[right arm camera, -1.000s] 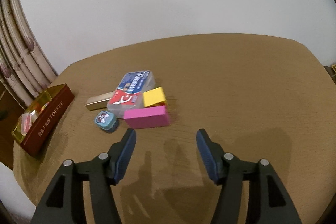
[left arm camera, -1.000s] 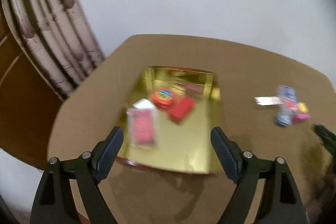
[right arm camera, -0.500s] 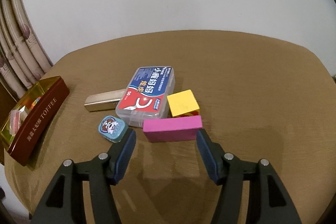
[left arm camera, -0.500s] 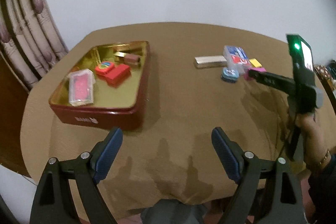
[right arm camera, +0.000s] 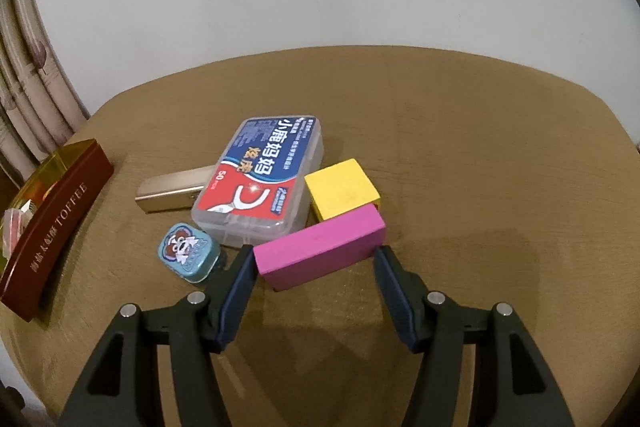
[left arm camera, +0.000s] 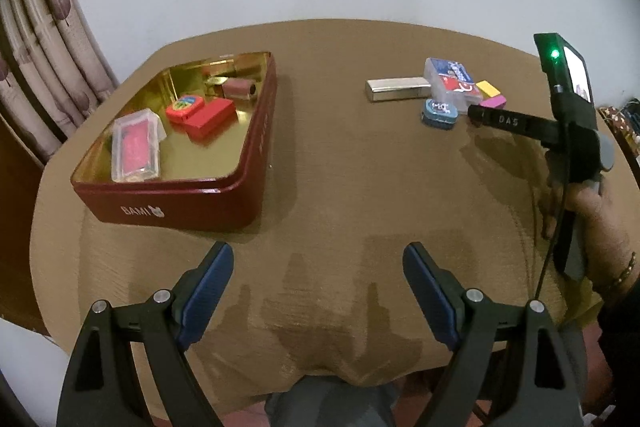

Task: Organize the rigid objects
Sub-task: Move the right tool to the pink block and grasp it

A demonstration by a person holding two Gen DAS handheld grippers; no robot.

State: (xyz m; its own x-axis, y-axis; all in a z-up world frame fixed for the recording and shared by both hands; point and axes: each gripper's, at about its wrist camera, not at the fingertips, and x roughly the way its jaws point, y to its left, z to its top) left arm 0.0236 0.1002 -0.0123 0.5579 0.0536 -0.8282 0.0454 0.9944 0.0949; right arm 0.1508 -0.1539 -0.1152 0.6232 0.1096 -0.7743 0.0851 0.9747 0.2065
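Claw (right arm camera: 314,259) open around pink block (right arm camera: 320,251)

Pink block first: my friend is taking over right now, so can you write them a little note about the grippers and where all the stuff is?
Right gripper: open, jaws either side of the pink block, not squeezing yet.
Left gripper: open, empty, over bare table.
Done: the red tin holds a clear case, red block, a round red thing and a small roll.
Left on the table: pink block, yellow block, floss box, small teal tin, gold bar.
Next, probably: grip the pink block and carry it to the tin.
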